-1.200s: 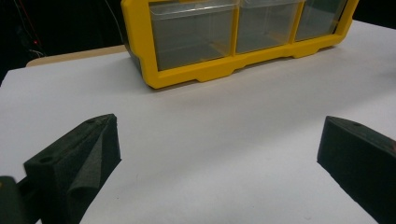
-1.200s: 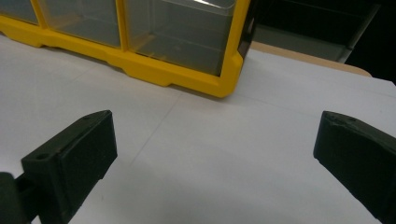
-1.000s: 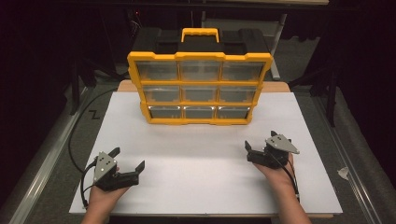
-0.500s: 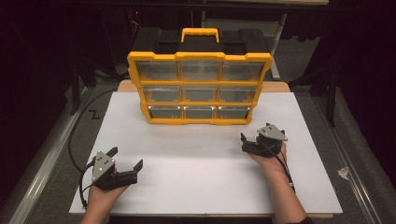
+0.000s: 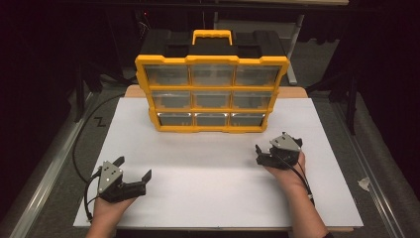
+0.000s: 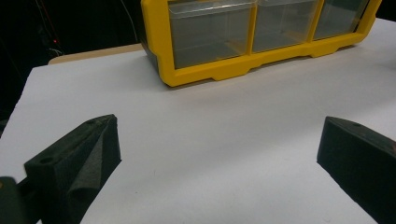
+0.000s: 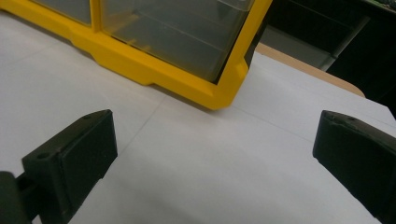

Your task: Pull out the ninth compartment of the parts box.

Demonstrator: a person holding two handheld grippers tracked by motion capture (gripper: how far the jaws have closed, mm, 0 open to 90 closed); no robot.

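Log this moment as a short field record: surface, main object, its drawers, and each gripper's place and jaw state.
surface: white board laid over a wooden table top
main object: yellow organiser with black top and yellow handle, standing upright at the far middle of the board
drawers: nine clear ones in a three-by-three grid, all pushed in; contents too unclear to tell
left gripper: near left part of the board, jaws wide apart, holding nothing
right gripper: right of centre, nearer the organiser, jaws apart, holding nothing
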